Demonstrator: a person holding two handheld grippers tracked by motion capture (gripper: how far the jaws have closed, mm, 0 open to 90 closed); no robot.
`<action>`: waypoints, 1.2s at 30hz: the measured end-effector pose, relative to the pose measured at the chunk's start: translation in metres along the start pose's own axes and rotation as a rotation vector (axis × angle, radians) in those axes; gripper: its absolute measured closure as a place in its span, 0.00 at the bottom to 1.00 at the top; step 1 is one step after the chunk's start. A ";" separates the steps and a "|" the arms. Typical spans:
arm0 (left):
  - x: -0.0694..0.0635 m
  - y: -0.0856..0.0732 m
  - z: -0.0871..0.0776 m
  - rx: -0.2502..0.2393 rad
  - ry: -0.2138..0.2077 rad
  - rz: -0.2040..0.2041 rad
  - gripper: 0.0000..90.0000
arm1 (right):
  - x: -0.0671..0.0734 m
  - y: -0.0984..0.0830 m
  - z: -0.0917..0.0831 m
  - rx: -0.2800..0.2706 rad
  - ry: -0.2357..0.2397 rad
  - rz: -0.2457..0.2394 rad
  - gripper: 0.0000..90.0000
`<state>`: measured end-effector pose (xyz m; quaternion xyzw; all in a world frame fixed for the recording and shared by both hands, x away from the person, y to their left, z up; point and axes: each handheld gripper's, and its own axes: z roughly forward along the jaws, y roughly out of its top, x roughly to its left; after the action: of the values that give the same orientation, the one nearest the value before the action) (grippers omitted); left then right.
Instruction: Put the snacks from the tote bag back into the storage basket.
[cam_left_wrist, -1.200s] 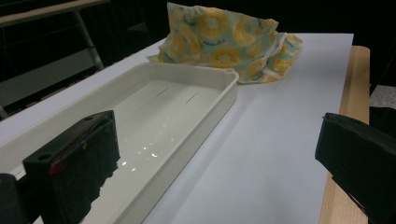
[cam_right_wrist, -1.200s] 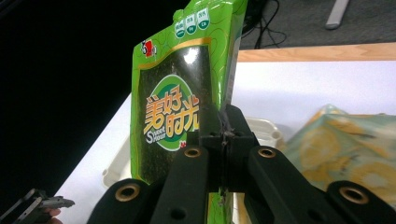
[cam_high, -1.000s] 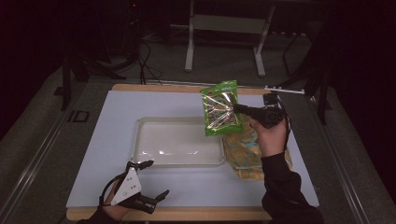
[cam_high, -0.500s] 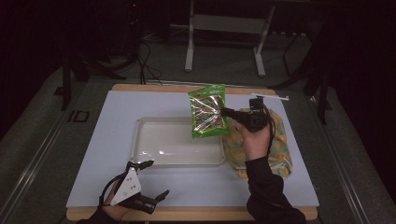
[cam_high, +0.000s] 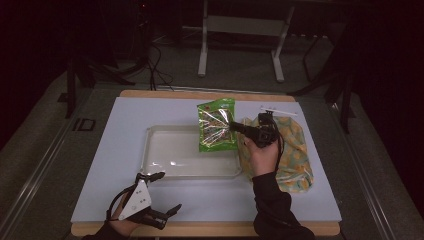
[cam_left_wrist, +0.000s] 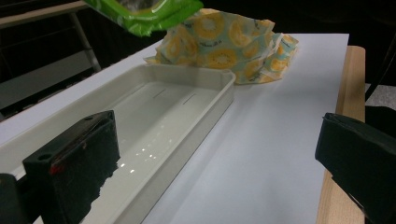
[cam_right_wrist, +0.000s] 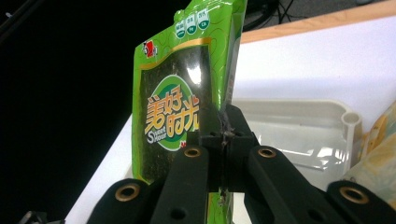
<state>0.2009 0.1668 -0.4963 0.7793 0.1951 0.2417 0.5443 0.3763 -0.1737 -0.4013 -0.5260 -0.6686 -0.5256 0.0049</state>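
A green snack packet (cam_high: 216, 125) hangs upright above the right end of the white tray (cam_high: 165, 161), with my right gripper (cam_high: 234, 126) shut on its edge. In the right gripper view the packet (cam_right_wrist: 180, 102) stands clamped between the closed black jaws, tray (cam_right_wrist: 299, 126) behind it. My left gripper (cam_high: 165, 192) rests open near the table's front left corner, its jaws wide apart and nothing between them. In the left gripper view the tray (cam_left_wrist: 196, 93) runs away from it, with the packet's lower edge (cam_left_wrist: 144, 14) above.
A yellow-patterned cloth bag (cam_high: 290, 150) lies on the white mat right of the tray, also seen as a crumpled bag (cam_left_wrist: 224, 46) beyond the tray. A thin white stick (cam_high: 277, 110) lies at the back right. The wooden table edge (cam_left_wrist: 345, 93) borders the mat.
My right gripper has carried the green packet leftward from above the cloth bag to over the tray's right end. The left gripper has stayed put.
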 end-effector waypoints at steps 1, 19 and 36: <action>0.000 0.000 0.000 0.000 0.000 0.000 0.00 | 0.000 -0.001 0.002 0.003 -0.002 0.002 0.99; 0.000 0.000 0.000 0.005 -0.002 0.003 0.00 | -0.019 -0.030 0.025 0.048 -0.024 0.068 0.99; 0.000 0.000 0.001 0.007 -0.004 0.006 0.00 | -0.032 -0.060 0.041 0.100 -0.045 0.103 0.99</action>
<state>0.2013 0.1662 -0.4968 0.7823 0.1924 0.2412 0.5411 0.3709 -0.1606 -0.4797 -0.5704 -0.6661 -0.4787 0.0431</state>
